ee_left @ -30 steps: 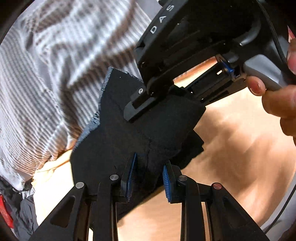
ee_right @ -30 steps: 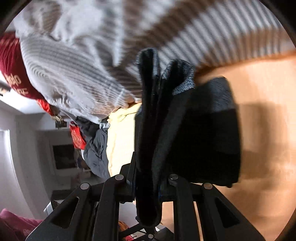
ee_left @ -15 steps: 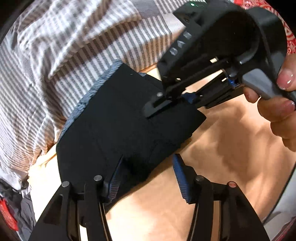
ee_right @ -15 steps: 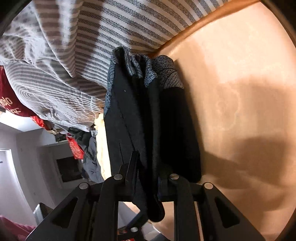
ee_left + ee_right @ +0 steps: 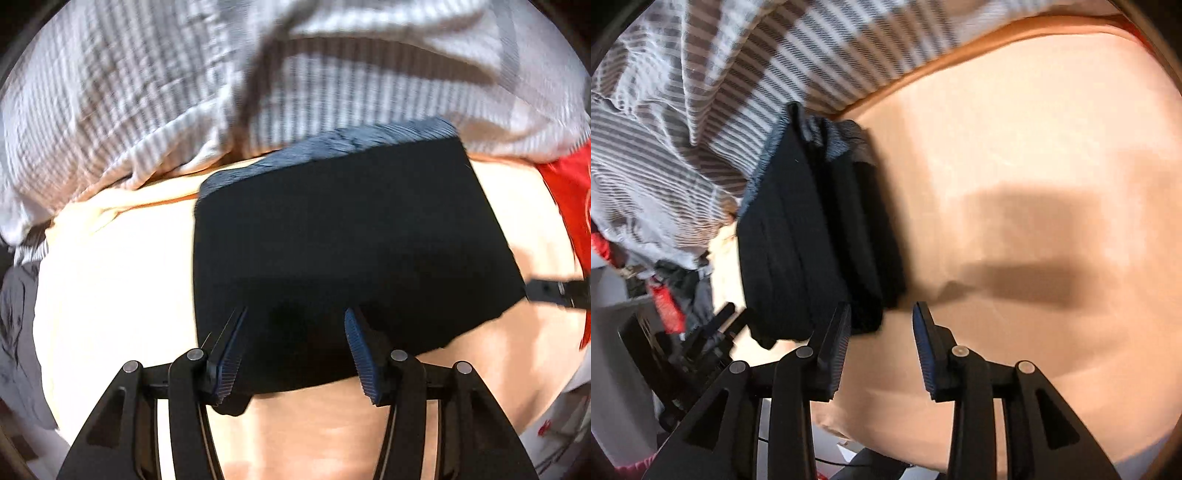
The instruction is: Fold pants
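The black pants (image 5: 351, 236) lie folded into a flat packet on the peach surface (image 5: 110, 295), with their blue-grey waistband (image 5: 332, 147) at the far edge. My left gripper (image 5: 295, 332) hangs open just over the packet's near edge, pads apart from the cloth. In the right wrist view the pants (image 5: 798, 240) lie to the left as stacked layers. My right gripper (image 5: 881, 325) stands at their near corner with its jaws opening. The cloth tip reaches just between the fingers, and the pads do not press it. A black part of the right gripper (image 5: 550, 291) shows at the packet's right side.
A grey-and-white striped cloth (image 5: 184, 92) is bunched along the far edge, right behind the waistband. A red garment (image 5: 569, 206) lies at the right and grey clothing (image 5: 18, 332) at the left. The peach surface (image 5: 1034, 147) stretches wide to the right of the pants.
Both grippers have let go of the pants, which now lie flat and folded. The left gripper opened and swung round to the near edge. The right jaws have spread and drawn back.
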`<state>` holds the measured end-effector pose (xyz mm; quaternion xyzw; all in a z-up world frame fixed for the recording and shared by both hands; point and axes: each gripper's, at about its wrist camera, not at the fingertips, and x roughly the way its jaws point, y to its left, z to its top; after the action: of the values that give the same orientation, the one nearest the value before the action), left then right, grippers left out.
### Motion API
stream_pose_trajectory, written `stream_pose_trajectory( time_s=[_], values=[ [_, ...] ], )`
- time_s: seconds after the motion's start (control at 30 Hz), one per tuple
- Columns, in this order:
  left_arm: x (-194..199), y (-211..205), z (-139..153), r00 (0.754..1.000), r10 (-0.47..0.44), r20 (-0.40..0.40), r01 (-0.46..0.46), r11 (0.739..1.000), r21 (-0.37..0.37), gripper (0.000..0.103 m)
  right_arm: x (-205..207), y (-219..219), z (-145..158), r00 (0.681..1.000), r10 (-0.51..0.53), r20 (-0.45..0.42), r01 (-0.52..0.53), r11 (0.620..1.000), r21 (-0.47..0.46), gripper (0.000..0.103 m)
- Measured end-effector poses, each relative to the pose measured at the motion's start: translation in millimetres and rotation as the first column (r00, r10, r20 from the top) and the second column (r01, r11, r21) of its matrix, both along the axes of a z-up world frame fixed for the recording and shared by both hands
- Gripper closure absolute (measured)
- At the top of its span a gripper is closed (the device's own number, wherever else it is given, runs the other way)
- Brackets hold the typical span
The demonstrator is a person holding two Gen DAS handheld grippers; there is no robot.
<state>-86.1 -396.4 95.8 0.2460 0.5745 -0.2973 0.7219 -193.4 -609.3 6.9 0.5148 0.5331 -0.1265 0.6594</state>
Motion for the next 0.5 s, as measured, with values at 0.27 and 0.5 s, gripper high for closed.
stream_pose_trajectory(
  time_s=[0.27,0.5],
  values=[
    [15,6,-12,0.996,0.068,-0.054,-0.068,0.998,0.015,0.048,12,33,40,0.993,0.089,-0.081,-0.107,0.964,-0.243,0.077],
    [23,12,-31,0.989,0.101,-0.109,-0.097,0.994,0.041,0.048,50,46,46,0.981,0.174,-0.081,-0.190,0.933,-0.305,0.077]
  ],
)
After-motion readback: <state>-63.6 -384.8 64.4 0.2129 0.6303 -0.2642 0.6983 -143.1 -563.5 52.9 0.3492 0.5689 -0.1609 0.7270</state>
